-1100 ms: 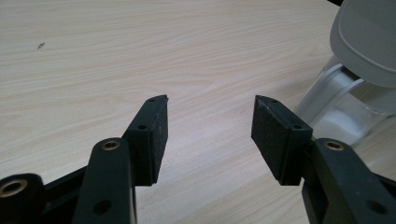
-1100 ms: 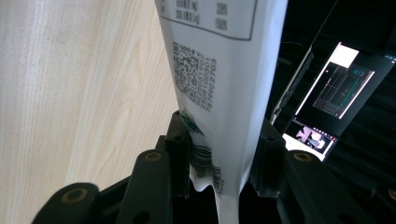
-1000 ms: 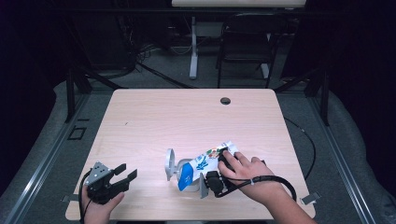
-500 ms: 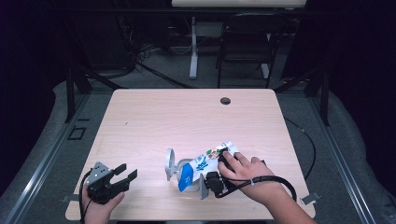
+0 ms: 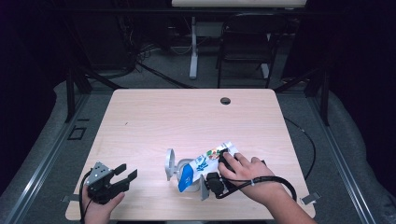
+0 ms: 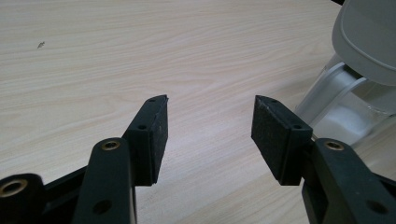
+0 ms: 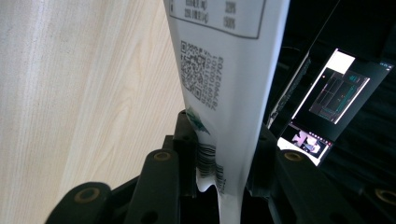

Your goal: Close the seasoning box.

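Right gripper (image 7: 219, 154) just closing, now clamped on the snack bag (image 5: 208, 163) beside the clear jar (image 5: 180, 169) with its open lid. Ready for tipping. Left gripper (image 6: 208, 135) apart, left of jar.

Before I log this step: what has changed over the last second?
The right gripper has just been closing its jaws on the packet between them. Both hands, the packet, the clear container and the open left gripper kept their places on the table.

L gripper (image 5: 122, 173) fingers apart, R gripper (image 7: 224, 154) fingers closing
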{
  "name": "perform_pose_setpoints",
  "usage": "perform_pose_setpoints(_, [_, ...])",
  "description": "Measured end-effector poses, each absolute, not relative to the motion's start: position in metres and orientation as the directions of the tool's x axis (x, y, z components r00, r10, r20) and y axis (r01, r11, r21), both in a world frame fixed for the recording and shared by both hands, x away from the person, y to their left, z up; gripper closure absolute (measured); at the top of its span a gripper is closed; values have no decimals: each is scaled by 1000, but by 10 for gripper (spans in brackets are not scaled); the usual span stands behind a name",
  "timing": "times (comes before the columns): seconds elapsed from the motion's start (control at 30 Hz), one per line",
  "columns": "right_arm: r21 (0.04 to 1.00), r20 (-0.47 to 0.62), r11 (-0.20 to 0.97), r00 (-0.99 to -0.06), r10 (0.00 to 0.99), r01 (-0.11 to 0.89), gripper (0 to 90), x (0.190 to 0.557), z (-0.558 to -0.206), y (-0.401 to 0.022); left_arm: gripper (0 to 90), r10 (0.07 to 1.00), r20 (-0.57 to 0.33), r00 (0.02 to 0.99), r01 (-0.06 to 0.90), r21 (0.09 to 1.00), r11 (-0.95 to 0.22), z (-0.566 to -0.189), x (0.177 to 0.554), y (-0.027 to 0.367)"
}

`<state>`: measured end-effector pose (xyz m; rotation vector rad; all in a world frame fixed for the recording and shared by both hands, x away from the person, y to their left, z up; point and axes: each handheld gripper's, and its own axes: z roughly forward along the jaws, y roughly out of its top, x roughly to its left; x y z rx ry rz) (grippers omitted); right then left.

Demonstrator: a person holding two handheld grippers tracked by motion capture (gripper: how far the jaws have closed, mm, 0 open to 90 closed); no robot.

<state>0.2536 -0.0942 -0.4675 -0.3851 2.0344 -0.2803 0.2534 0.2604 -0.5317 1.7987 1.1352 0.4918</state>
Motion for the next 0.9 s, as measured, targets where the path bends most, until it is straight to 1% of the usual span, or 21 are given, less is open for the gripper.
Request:
perform_pose_setpoints(0.1, [-355, -808, 922, -445, -385, -153, 711, 254, -468, -94, 465, 859, -134, 494, 491, 859, -149, -532, 253, 261])
perform_pose_setpoints(0.13, [-369, -807, 918, -439, -395, -147, 714, 253, -467, -94, 465, 860, -137, 492, 492, 859, -144, -532, 253, 260])
perform_pose_setpoints(0.37, [-359, -809, 920, -438, -392, -161, 728, 253, -468, -95, 465, 859, -133, 494, 493, 857, -150, -533, 254, 260])
perform_pose_setpoints(0.77, [-376, -801, 912, -438, -408, -162, 744, 252, -467, -94, 465, 859, -135, 495, 494, 857, -150, -533, 254, 260])
perform_pose_setpoints(0.9, [-368, -803, 914, -439, -404, -169, 748, 253, -467, -95, 465, 859, -137, 493, 499, 853, -151, -533, 254, 260])
